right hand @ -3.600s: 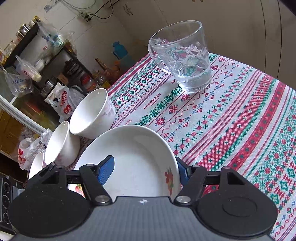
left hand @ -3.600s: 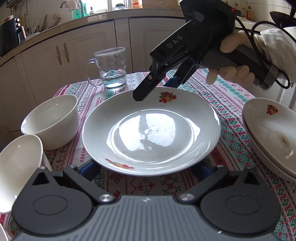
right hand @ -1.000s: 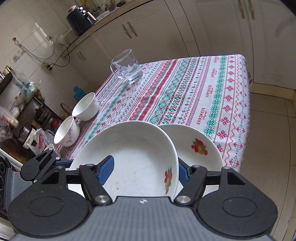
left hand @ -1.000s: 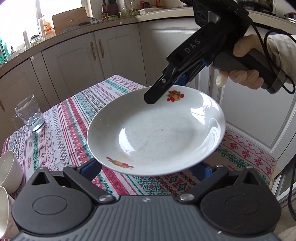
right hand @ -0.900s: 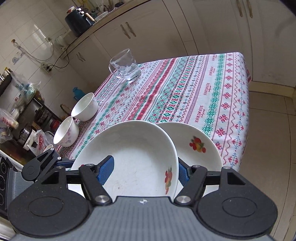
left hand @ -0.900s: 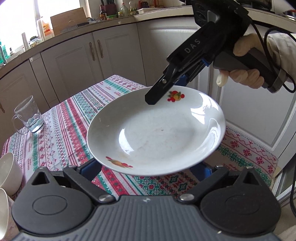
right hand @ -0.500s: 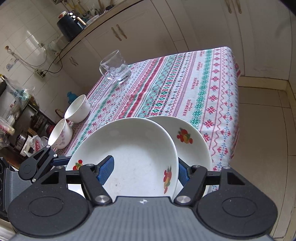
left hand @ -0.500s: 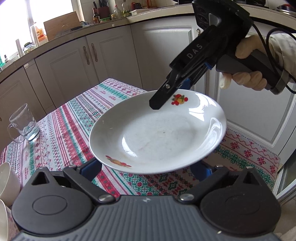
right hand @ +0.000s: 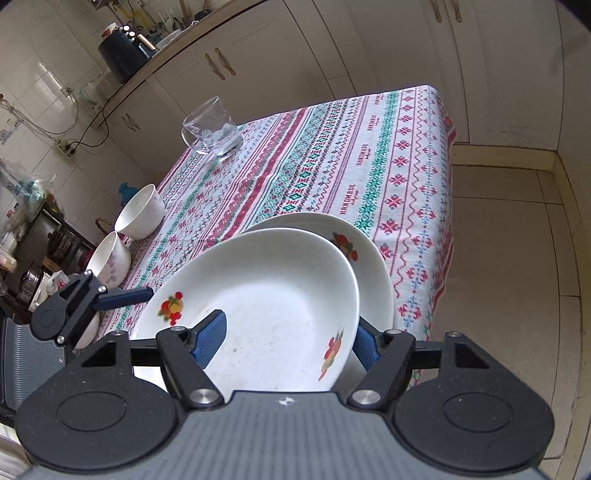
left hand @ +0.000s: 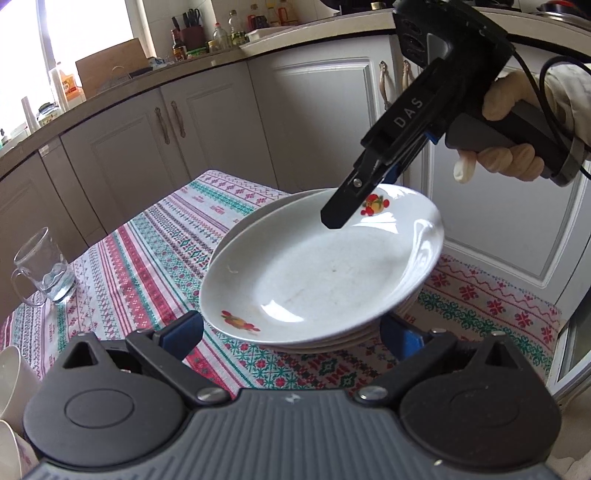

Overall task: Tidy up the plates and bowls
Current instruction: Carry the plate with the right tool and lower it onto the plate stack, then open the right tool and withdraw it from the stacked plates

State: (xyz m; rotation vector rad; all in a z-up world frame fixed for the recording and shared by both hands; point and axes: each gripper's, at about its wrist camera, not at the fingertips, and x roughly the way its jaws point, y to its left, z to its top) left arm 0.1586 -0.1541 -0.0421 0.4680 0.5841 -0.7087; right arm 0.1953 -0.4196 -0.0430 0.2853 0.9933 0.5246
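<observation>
Between right gripper (right hand: 288, 338) jaws, plate (right hand: 273, 295) rim

cream panelled kitchen cabinets (left hand: 207, 122) with curved metal handles run under a pale countertop (left hand: 221, 55) crowded with bottles and a cardboard box. bright daylight pours through a window (left hand: 85, 29) at the left. white wall tiles (right hand: 33, 92) and a beige tiled floor (right hand: 509, 266) surround a table under a red-and-green patterned tablecloth (right hand: 332, 155).

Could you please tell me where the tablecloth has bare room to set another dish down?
The widest free patch lies between the glass mug and the plate stack, running to the table's far edge. The side with the two bowls is crowded, as is the stack's corner, where both grippers work.
</observation>
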